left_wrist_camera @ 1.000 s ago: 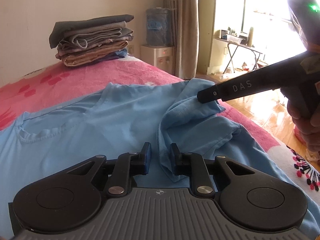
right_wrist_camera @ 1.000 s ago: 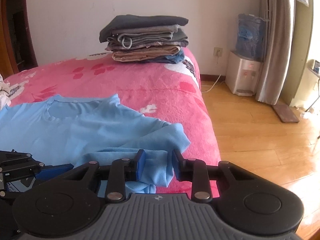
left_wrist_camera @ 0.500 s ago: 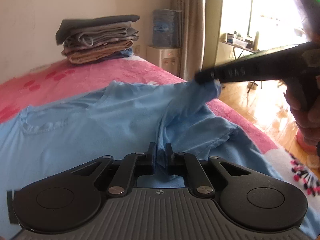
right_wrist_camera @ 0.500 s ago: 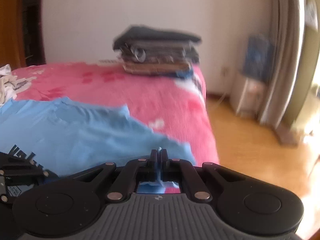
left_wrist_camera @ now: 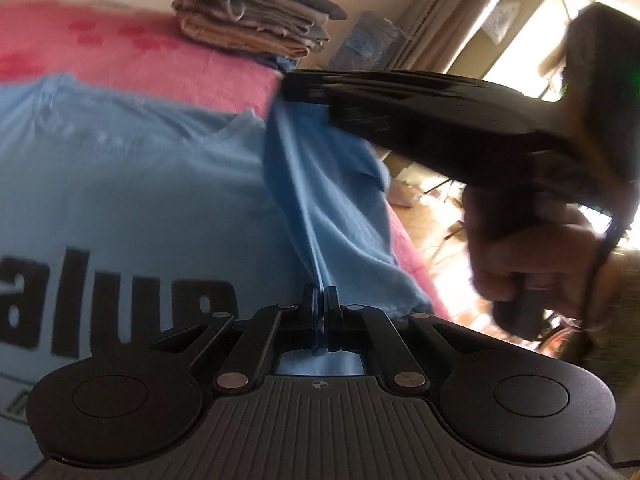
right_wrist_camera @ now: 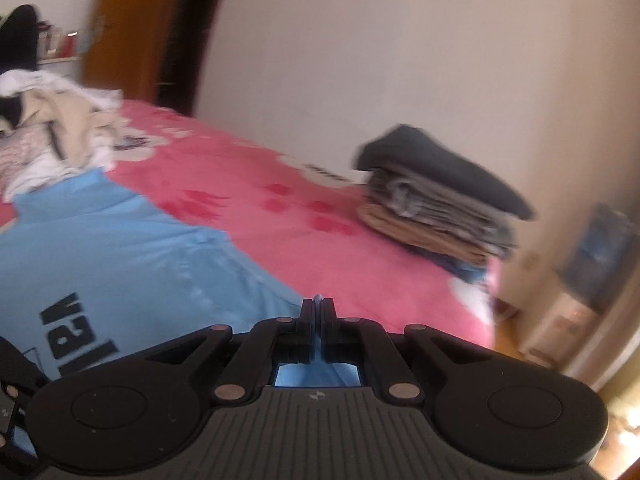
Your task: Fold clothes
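A pink bed (right_wrist_camera: 360, 264) is covered by a blue shirt (left_wrist_camera: 140, 200). Its raised edge is pinched by the closed left hand-held gripper (left_wrist_camera: 320, 300) and the closed right hand-held gripper (right_wrist_camera: 318, 310). A folded stack (right_wrist_camera: 440, 200) is seen near the wall.

L claw (left_wrist_camera: 320, 300) clamped on blue tee (left_wrist_camera: 140, 200); R claw (left_wrist_camera: 288, 84) pinching its sleeve.

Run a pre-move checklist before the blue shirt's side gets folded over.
1. Left gripper clamped on the blue shirt: ok.
2. Right gripper clamped on shirt fabric: ok.
3. Fabric edge taut between the two grippers: ok.
4. Shirt body flat on the pink bedspread: ok in view; near part hidden.
5. Folded stack apart from the shirt: ok.
6. Unfolded pile clear of the far sleeve: cannot tell.
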A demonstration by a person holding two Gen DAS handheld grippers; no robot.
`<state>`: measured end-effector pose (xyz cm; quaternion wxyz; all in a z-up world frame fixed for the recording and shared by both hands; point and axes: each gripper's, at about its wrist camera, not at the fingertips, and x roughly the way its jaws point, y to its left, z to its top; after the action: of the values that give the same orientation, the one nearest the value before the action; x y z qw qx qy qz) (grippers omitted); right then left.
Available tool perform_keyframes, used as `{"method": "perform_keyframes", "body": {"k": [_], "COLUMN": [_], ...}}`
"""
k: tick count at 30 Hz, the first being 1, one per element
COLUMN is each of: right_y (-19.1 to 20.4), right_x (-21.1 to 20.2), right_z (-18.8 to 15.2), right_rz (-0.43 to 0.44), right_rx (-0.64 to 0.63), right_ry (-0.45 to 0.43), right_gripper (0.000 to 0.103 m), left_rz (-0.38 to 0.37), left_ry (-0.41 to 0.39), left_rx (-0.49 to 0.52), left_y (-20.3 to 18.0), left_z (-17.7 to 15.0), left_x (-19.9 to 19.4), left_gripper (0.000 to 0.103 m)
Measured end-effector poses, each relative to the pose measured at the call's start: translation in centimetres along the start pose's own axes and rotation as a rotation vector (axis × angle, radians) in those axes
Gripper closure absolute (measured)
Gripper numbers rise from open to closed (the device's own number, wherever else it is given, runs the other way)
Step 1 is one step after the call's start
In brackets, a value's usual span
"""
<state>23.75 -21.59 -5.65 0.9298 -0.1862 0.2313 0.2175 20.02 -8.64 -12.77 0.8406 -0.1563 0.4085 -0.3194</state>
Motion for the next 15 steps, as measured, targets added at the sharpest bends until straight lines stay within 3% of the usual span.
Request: {"method": "perform_keyframes", "body": {"k": [3, 6, 9, 11, 13, 15], "right_y": [1.3, 2.2, 0.2, -2.6, -5.7, -6.5], "right_x": [2.8, 5.3, 5.0, 2.6, -0.8, -5.5], "right_z": [-0.1, -0.5, -0.7, -1.2, -2.0, -3.2], "right_rz": [0.1, 0.122, 0.107, 0.07, 0.032, -0.01], "right_rx": [-0.008, 0.018, 0.196, 0.39, 0.597, 0.694], "right_ry": [0.062, 0.142, 0.141, 0.103, 0.057, 0.045], "right_gripper": [0.1, 0.095, 0.083, 0.072, 0.071, 0.071], "left_rz": [-0.005, -0.01, -0.019, -0.024, -0.032, -0.041], "left_ry": [0.018, 0.035, 0.034, 0.045, 0.075, 0.1], "left_rx": [-0.049, -0.098, -0.137, -0.16, -0.177, -0.19], "left_y": [0.6, 1.3, 1.8, 2.2, 2.7, 3.0], "left_z": [-0.1, 0.0, 0.2, 0.4, 0.7, 1.1], "left_x": [0.3, 0.5, 0.3, 0.3, 0.6, 0.8], "left_gripper": [0.103, 0.103, 0.103, 0.103, 0.102, 0.1]}}
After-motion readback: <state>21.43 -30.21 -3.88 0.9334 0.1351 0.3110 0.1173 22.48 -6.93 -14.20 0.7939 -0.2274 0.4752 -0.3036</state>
